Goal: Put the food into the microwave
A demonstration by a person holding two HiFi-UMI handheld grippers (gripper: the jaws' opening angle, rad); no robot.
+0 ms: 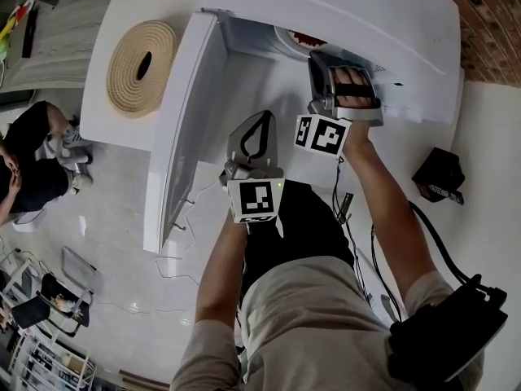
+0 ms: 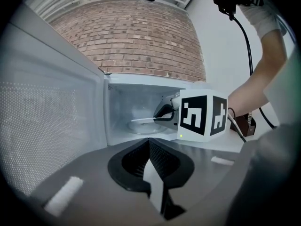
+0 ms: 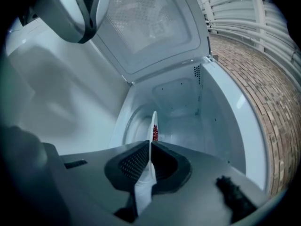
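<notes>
the boxy white microwave (image 1: 350, 15) shows a fine dotted mesh on its open white door (image 2: 37, 121). the thin round white plate (image 3: 153, 119) carries small dark red food (image 3: 154, 132). the grey left gripper (image 2: 149, 145) and grey right gripper (image 3: 150, 147) have black ribbed jaw insides; their cubes (image 1: 259, 199) bear black-and-white square markers. the brick wall (image 2: 136, 36) is red-brown, and the coiled round mat (image 1: 122, 72) is beige.

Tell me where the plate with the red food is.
The plate is inside the cavity of the open microwave, held by its near rim in the right tool; in the left gripper view it lies right of the door.
</notes>
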